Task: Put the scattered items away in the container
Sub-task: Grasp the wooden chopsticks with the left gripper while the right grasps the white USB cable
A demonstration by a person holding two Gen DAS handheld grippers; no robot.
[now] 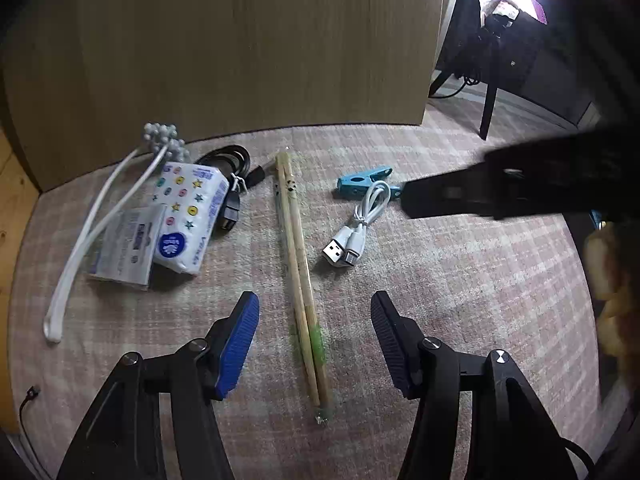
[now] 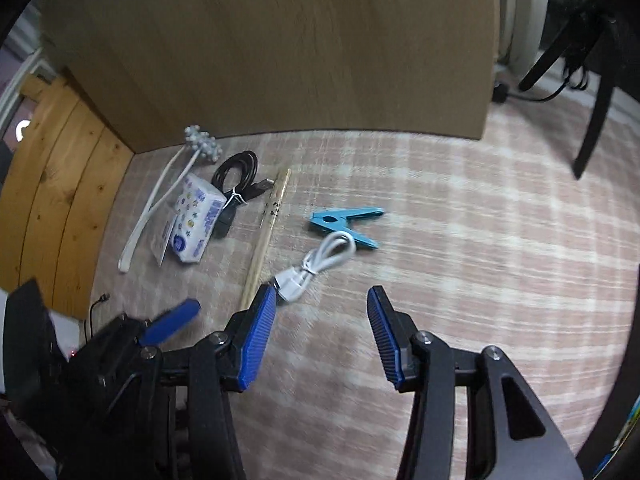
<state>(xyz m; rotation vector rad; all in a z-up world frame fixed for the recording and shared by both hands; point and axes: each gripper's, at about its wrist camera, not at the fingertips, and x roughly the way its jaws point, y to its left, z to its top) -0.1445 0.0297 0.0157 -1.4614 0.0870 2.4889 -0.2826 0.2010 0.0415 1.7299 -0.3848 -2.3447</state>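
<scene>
Both grippers hang with fingers spread wide, empty, over small items scattered on a pink checked cloth.

Nearest, the left gripper (image 1: 314, 344) straddles the near end of the wrapped chopsticks (image 1: 298, 276), not touching them; the right gripper (image 2: 322, 336) is over bare cloth (image 2: 460, 260), its left finger hiding one plug of the white cable (image 2: 320, 258). Beyond the cable lies a blue clothes peg (image 2: 346, 222), partly hidden in the left view by the other gripper's dark body. Far left, a tissue pack (image 1: 188, 216) printed with stars overlaps a clear packet (image 1: 126, 250); their lettering is too small to read. Behind them sit a black cable (image 1: 230, 160) and a white beaded wand (image 1: 116, 208), against a wooden panel (image 1: 248, 44). No container can be made out.
</scene>
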